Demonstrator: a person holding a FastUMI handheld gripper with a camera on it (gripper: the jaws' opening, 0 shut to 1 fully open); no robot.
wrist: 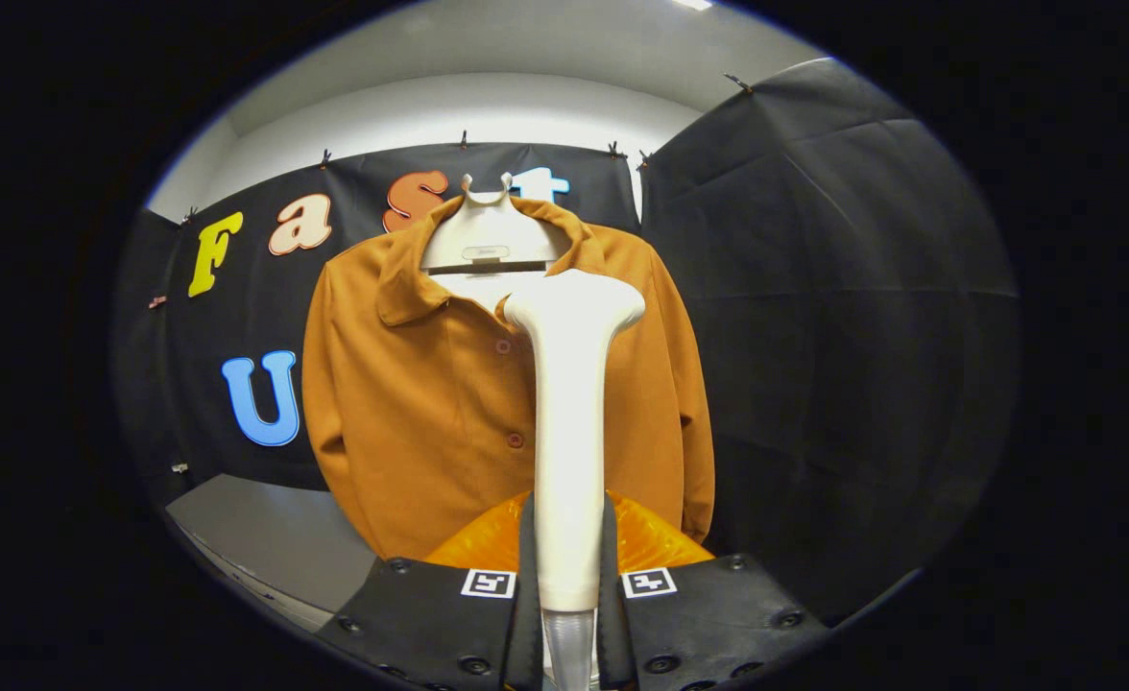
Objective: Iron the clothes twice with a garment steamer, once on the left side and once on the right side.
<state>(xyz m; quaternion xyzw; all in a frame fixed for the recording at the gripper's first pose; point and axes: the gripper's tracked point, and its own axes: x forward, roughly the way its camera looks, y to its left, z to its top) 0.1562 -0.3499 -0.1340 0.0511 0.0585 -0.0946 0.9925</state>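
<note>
**Steamer held upright before the shirt**

Black cloth walled the booth. The gripper (569, 614) was clenched on the steamer (569, 422), both fingers pressing its handle. Its long axis stood vertical, head up. The orange shirt (430, 384) hung on a hanger (488, 240) just beyond, mostly left of the steamer.

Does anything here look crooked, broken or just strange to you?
Nothing stands out. The orange-brown buttoned shirt hangs straight on its white hanger form. The white handheld garment steamer stands upright, clamped between the gripper fingers, its head near the shirt's collar.
</note>
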